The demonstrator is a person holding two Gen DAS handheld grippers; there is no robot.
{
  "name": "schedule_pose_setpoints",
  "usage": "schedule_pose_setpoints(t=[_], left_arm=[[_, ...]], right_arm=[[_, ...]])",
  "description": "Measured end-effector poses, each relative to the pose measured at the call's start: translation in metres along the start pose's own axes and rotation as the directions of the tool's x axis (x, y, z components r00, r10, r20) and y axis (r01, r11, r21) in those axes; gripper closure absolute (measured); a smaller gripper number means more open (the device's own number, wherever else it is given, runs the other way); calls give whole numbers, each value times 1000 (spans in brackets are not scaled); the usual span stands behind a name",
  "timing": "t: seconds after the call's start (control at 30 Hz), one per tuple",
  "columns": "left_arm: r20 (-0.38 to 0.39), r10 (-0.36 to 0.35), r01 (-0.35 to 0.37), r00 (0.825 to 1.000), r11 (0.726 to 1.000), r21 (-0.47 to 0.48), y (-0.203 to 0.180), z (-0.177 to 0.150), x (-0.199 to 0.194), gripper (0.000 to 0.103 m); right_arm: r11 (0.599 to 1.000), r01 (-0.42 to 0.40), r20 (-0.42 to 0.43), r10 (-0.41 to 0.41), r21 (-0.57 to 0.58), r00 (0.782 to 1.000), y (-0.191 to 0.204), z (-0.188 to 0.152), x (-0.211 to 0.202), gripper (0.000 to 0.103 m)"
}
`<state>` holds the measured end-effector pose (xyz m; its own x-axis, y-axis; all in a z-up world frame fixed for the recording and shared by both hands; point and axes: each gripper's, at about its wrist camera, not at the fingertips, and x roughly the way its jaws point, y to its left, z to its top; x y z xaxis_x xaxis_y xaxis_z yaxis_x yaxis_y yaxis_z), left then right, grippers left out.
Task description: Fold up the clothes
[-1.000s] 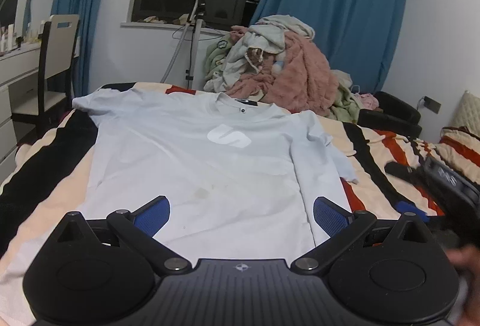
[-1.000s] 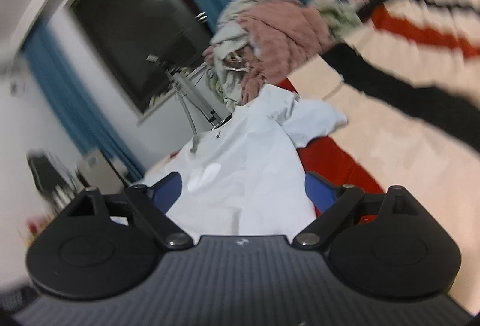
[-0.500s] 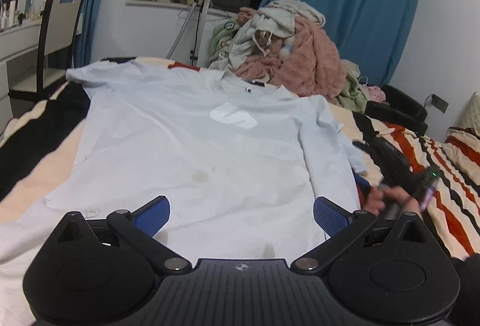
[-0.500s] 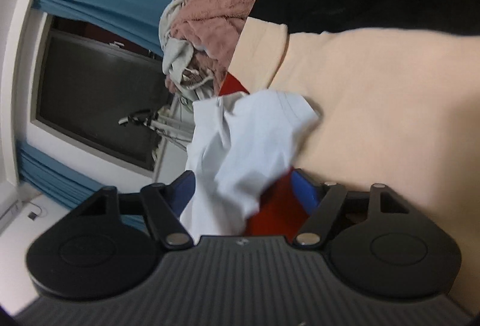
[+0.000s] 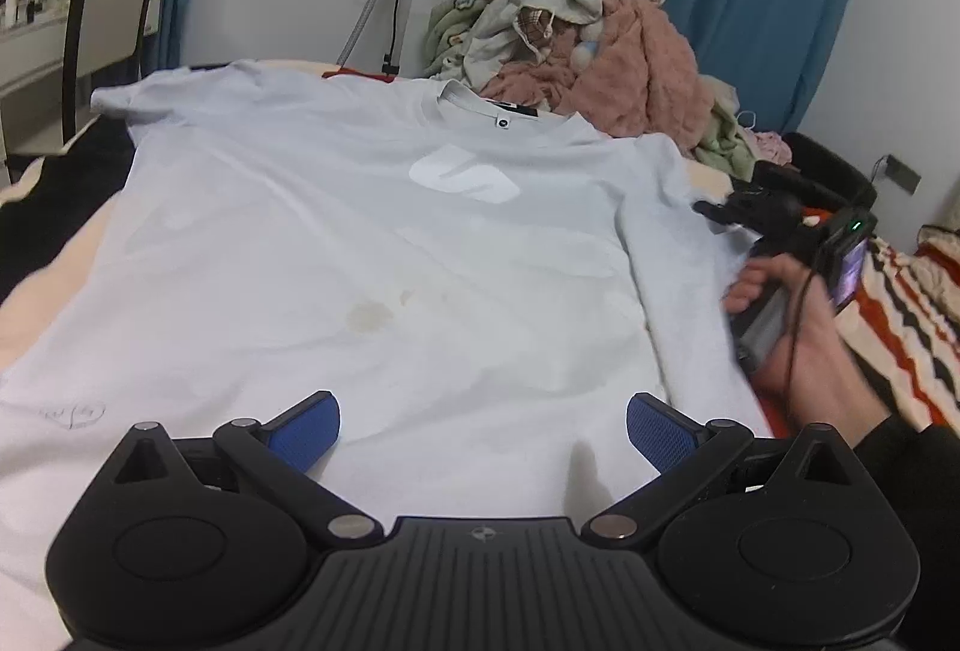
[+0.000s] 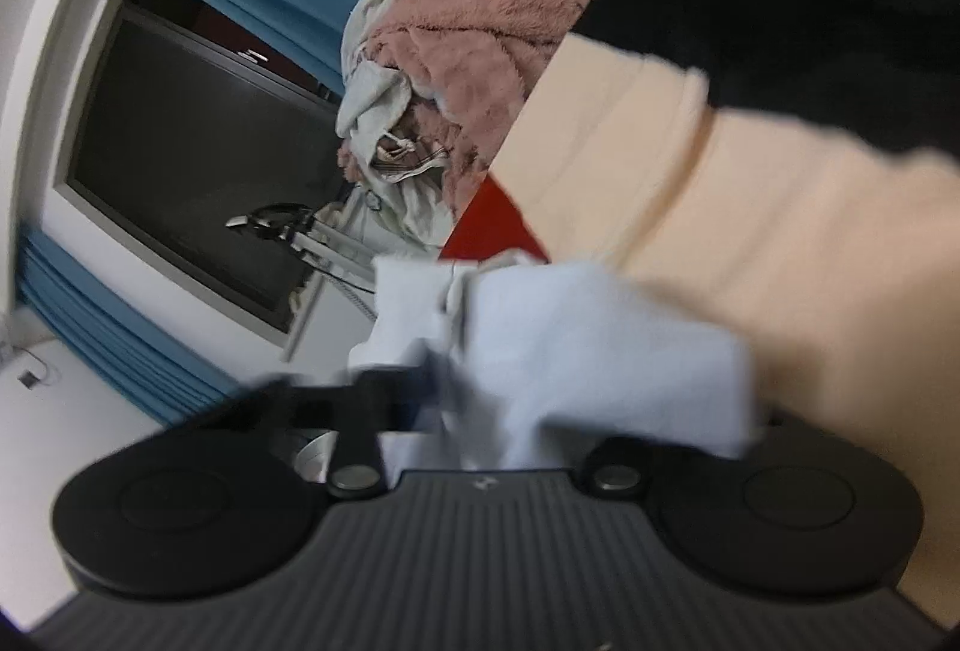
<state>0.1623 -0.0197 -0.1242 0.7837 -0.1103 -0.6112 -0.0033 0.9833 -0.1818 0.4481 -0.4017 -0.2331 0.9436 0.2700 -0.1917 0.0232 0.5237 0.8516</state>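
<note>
Pale blue T-shirt (image 5: pixel 372 255) lies flat, front up, on a striped bed (image 5: pixel 894 327); the right gripper (image 6: pixel 456 393) is at its sleeve.

Left gripper (image 5: pixel 480 420) hangs over the hem, jaws spread wide, blue pads (image 5: pixel 306 429) clear of the cloth. Right gripper, held in a hand (image 5: pixel 780 315), has the sleeve (image 6: pixel 588 351) bunched over its jaws; too blurred to tell whether they pinch it. Near collar, a heap of clothes (image 5: pixel 588 57) touches the shirt's edge. Bare bedspread lies open beside the sleeve and left edge.
</note>
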Motion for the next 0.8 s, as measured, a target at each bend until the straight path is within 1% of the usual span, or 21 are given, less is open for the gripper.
schedule_pose_setpoints(t=[0.03, 0.2, 0.23, 0.27, 0.3, 0.33, 0.4, 0.43, 0.47, 0.5, 0.53, 0.57, 0.63, 0.7, 0.8], left_arm=[[2, 9, -9, 1000, 1000, 12, -3, 1, 3, 0], [-2, -2, 2, 1000, 1000, 26, -7, 3, 9, 0], [-3, -4, 4, 1000, 1000, 28, -8, 3, 10, 0], [-4, -6, 6, 1000, 1000, 31, -9, 4, 11, 0], [-5, -8, 8, 1000, 999, 34, -10, 4, 12, 0], [-6, -10, 11, 1000, 999, 36, -11, 5, 13, 0], [-9, -15, 15, 1000, 999, 41, -13, 6, 16, 0], [-10, -17, 17, 1000, 999, 44, -13, 6, 17, 0], [-5, -22, 22, 1000, 999, 46, -14, 8, 16, 0], [0, -27, 27, 1000, 999, 47, -14, 9, 14, 0], [8, -31, 31, 999, 998, 49, -13, 10, 10, 0], [16, -35, 34, 999, 998, 50, -12, 10, 6, 0], [27, -49, 48, 998, 998, 47, -13, 10, -1, 0], [31, -67, 66, 997, 997, 41, -12, 11, -9, 0], [23, -112, 111, 993, 993, 40, -11, 8, -21, 1]], right_arm=[[999, 14, 20, -13, -30, 1000, 0, 9, -4, 91], [981, 90, 127, -68, -174, 990, 3, 53, -25, 93], [969, 133, 161, -101, -208, 982, 0, 60, -30, 93], [951, 203, 204, -156, -233, 966, -6, 68, -35, 93], [950, 238, 203, -198, -199, 959, -15, 74, -35, 90], [947, 274, 201, -239, -166, 950, -24, 80, -36, 90], [952, 286, 165, -265, -113, 950, -32, 82, -39, 87], [952, 292, 147, -278, -87, 949, -36, 84, -41, 76], [952, 299, 128, -290, -61, 949, -40, 85, -43, 52], [946, 305, 134, -290, -110, 948, -30, 82, -47, 37], [938, 310, 139, -289, -159, 947, -21, 79, -51, 15], [926, 314, 155, -285, -208, 946, -10, 74, -58, 13], [897, 322, 163, -284, -304, 945, 14, 66, -78, 14], [857, 328, 170, -282, -397, 944, 39, 58, -98, 14], [857, 320, 168, -274, -403, 947, 64, 41, -153, 15]])
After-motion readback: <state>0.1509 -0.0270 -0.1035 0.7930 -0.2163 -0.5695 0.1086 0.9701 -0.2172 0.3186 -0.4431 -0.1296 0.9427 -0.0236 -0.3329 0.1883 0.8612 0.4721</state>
